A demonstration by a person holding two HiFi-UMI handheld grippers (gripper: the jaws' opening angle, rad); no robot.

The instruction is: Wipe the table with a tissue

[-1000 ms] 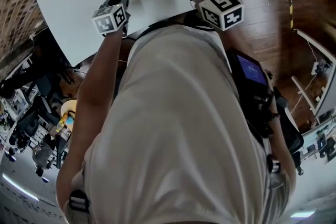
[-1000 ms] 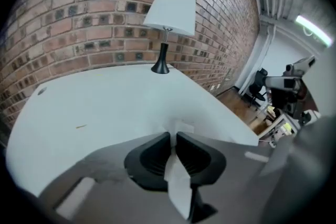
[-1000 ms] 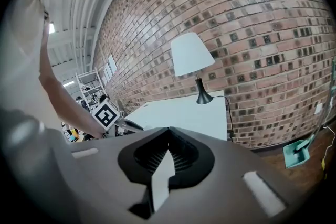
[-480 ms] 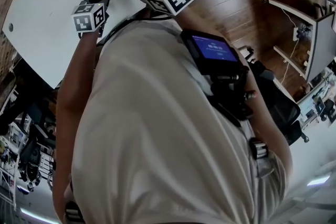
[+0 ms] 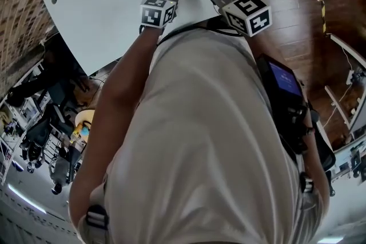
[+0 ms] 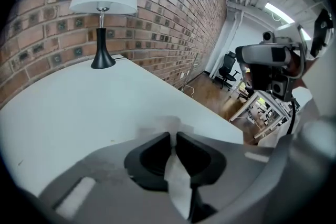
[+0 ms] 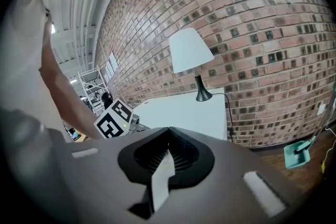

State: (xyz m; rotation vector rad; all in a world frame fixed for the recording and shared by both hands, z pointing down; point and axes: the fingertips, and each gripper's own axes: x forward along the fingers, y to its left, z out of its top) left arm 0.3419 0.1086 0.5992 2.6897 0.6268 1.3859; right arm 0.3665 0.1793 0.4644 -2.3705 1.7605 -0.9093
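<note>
The tissue [image 6: 160, 124] sits crumpled at the tips of our left tool [image 6: 173, 135], which is clenched on it and holds it down against the white tabletop [image 6: 79, 107], close to the near edge. Just beside it, our right tool [image 7: 169, 131] is clenched with nothing between its jaws, at that same edge. Farther across the tabletop we see a white-shaded lamp [image 6: 104, 13] on a black base, standing against the brick wall [image 6: 173, 13].
</note>
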